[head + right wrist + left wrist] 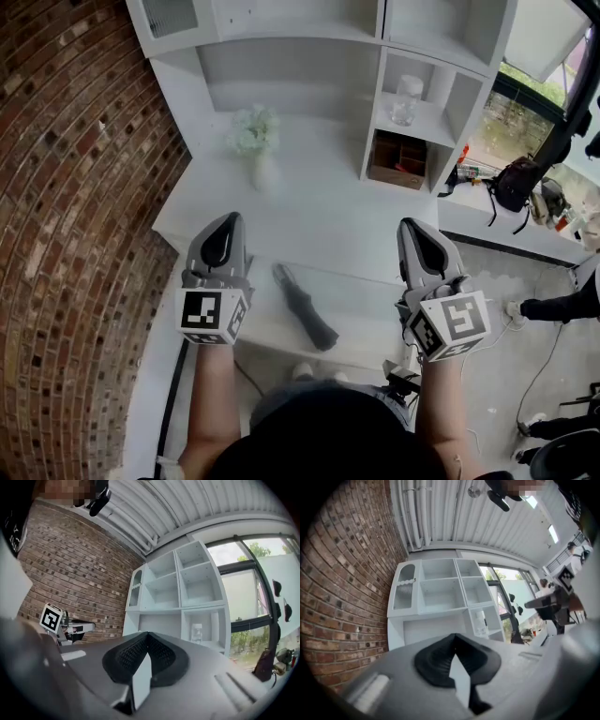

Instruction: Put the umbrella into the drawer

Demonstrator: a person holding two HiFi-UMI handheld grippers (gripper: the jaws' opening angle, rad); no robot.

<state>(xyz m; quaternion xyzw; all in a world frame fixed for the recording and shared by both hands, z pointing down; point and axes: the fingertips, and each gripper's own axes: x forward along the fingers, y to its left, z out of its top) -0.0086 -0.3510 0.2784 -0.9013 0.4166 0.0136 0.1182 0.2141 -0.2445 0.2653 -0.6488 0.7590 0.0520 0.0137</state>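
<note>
- The left gripper (pixel 223 234) and right gripper (pixel 419 236) each have jaws pressed together on nothing; they hover level above the white desk (pixel 309 211), probably to stay clear of the drawer (pixel 370 305) before it is pushed shut
- The umbrella (pixel 305 317) lies folded in what looks like the open drawer, between the grippers; its long axis runs diagonally, far end leftward, thicker near end rightward

The umbrella (pixel 305 319) lies in what seems the open drawer (pixel 367 309), vase (pixel 263 174) on the desk (pixel 323 217) behind.
</note>
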